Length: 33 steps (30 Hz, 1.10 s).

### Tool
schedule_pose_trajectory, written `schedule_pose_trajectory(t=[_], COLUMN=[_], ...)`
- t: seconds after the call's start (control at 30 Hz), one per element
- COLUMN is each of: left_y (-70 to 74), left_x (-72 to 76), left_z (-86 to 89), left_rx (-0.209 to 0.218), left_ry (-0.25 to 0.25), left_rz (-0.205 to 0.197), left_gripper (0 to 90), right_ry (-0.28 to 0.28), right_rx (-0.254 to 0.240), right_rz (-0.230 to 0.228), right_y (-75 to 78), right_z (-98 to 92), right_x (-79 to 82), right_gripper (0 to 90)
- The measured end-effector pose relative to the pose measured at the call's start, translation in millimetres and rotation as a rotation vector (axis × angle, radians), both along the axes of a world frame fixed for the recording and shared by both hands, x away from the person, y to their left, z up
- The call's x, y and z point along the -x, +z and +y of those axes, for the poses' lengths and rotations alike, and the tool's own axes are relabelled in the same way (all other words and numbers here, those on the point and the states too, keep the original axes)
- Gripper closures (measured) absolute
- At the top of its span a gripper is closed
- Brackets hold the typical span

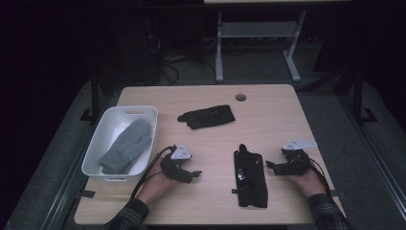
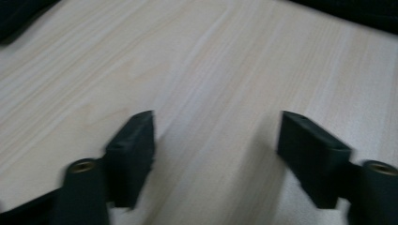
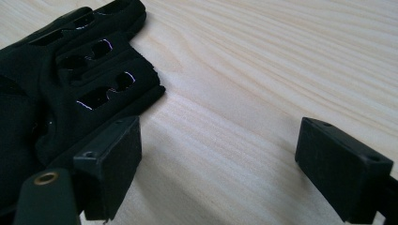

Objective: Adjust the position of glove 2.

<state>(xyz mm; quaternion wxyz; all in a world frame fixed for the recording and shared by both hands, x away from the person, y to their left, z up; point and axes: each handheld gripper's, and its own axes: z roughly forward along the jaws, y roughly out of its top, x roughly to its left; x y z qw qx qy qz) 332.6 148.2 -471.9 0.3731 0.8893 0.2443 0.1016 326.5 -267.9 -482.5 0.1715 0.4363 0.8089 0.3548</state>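
Wooden table (image 1: 210,98) across the middle of the high view. Left of centre, white plastic basket (image 1: 95,148) with a grey mitten (image 1: 125,146) lying inside. Above centre, black fingerless glove (image 1: 207,117) flat on the wood, well apart from both hands. Lower centre, second black fingerless glove (image 1: 250,178), lying lengthwise, finger end toward the top of the frame. Left gripper (image 1: 195,174) in the lower left-centre, between basket and near glove, jaws pointing right, nothing between them. Right gripper (image 1: 272,166) in the lower right, jaws pointing left, just beside the near glove's right edge, apart from it as far as can be told.

Left gripper view: two black jaws standing apart at the bottom of the frame, bare blurred wood grain between, nothing gripped. Dark shape in the upper left corner, too blurred to name.

Right gripper view: jaws spread wide, bare wood between. Near glove (image 3: 70,89) in the upper left of the frame, cut finger openings visible, its edge just beside the left jaw; not clamped.
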Motion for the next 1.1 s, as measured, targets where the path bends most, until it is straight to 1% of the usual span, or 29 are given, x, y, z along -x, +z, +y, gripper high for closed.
schedule_pose_trajectory(t=[0.03,0.1,0.13,0.17,0.2,0.23,0.3,0.33,0.37,0.5,0.57,0.7,0.8,0.87,0.97,1.0,1.1], left_y=[1.3,5.9,9.2,12.5,16.1,18.9,23.8,26.0,28.2,34.3,37.2,42.5,45.1,45.0,40.1,38.1,31.6], left_x=[-2.2,-7.3,-9.9,-13.0,-17.1,-21.0,-29.2,-33.0,-37.0,-52.9,-61.7,-82.0,-98.3,-108.5,-122.9,-127.4,-138.9], left_z=[-0.2,-1.8,-2.3,-3.1,-4.0,-6.0,-10.9,-13.4,-15.8,-27.8,-33.0,-43.0,-48.6,-52.2,-58.7,-60.9,-69.6], left_rx=[-0.006,0.004,0.016,0.033,0.05,0.062,0.063,0.072,0.071,0.066,0.072,0.048,0.039,0.037,0.03,0.02,0.012], left_ry=[0.009,0.036,0.052,0.07,0.081,0.086,0.095,0.101,0.105,0.125,0.133,0.147,0.167,0.185,0.204,0.207,0.205], left_rz=[-0.005,0.0,-0.005,0.0,0.016,0.017,0.02,0.017,0.012,-0.004,-0.012,-0.037,-0.043,-0.044,-0.032,-0.03,-0.022], left_gripper=[40.3,53.2,58.7,64.0,69.8,74.8,83.6,87.4,89.0,89.2,89.2,89.2,89.2,89.2,89.3,89.3,89.2], right_ry=[0.003,0.003,0.003,0.004,0.004,0.004,0.005,0.004,0.003,0.001,0.002,0.001,0.005,0.006,0.007,0.007,0.007], right_rx=[0.002,0.002,0.002,0.002,0.003,0.003,0.003,0.003,0.003,0.001,0.001,0.001,0.001,0.001,0.001,0.001,-0.001], right_rz=[0.002,0.004,0.004,0.004,0.003,0.003,0.001,0.001,0.003,0.007,0.007,0.007,0.006,0.006,0.005,0.005,0.002], right_y=[0.0,0.1,0.1,0.1,0.0,0.1,0.0,0.0,0.1,0.1,0.1,0.1,0.1,0.1,0.0,0.1,-0.2], right_z=[0.0,0.2,0.2,0.1,0.2,0.1,0.1,0.1,0.2,0.3,0.3,0.4,0.2,0.3,0.2,0.2,0.3], right_x=[0.0,-0.2,-0.2,-0.2,-0.2,-0.3,-0.3,-0.3,-0.2,0.0,0.0,0.0,-0.4,-0.5,-0.7,-0.7,-0.8], right_gripper=[14.0,13.8,13.8,13.8,13.7,13.8,13.7,13.8,13.7,13.7,13.7,13.7,13.7,13.7,13.7,13.7,13.7])
